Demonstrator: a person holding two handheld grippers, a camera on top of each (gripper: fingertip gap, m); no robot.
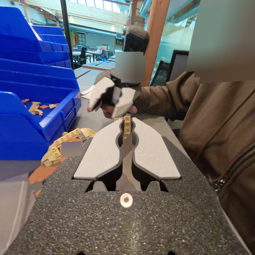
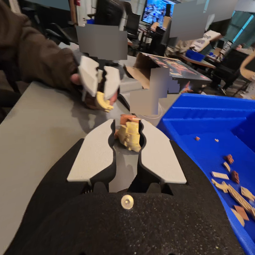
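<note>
**left fingers clamp a tan brick piece, right fingers stand apart over the brick build**

the left gripper has its fingers closed on a tan brick piece. the piece is pinched edge-on near the tips and sticks out past them, up off the bench. seen from the right wrist view, this piece curves downward below the tips. the grip is narrow and sits far forward, so it is probably best kept steady and square to the pads. a twist could let the thin piece pivot.

the right gripper has its fingers apart and nothing pressed between them. a tan and brown brick build shows in the gap. the left wrist view, though, has this gripper raised and bare, and the build lying on the bench just beside the blue bin. the build looks lumpy and uneven, so flat faces would likely give the pads a better seat than the curved parts.

loose tan and brown pieces lie in the bin.
</note>
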